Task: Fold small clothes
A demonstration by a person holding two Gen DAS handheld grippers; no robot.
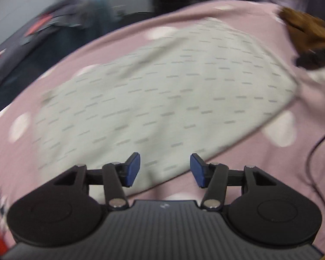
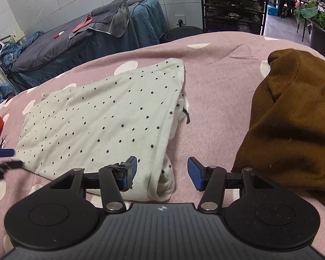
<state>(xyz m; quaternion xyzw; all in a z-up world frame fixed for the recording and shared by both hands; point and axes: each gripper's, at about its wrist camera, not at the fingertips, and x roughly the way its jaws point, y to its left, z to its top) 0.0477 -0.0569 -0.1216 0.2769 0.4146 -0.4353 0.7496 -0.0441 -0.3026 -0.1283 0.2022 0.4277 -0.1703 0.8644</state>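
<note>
In the left wrist view, the left tool [image 1: 165, 170] sat nearest the lens, its blue pads spread wide with nothing between them, poised just over the near edge of the dotted cream garment [image 1: 162, 99]. That garment lay flat on the pink spotted bedsheet [image 1: 260, 173], though the whole picture was smeared with blur, so its folds could not be read there. A brown garment [image 1: 303, 28] showed at the far right edge.

In the right wrist view, the right tool [image 2: 162, 173] was likewise wide and empty, hovering above the garment's near right corner [image 2: 162, 186], where doubled layers bulged. The cream piece [image 2: 101, 117] looked partly folded, lying left of the brown garment [image 2: 292, 119], well apart from it. The other tool's tips peeked in at the far left.

The likely trouble: pinching only the top layer at that thick corner would let the lower layers slip and skew the fold, and dragging could bunch the loose sheet beneath.
</note>
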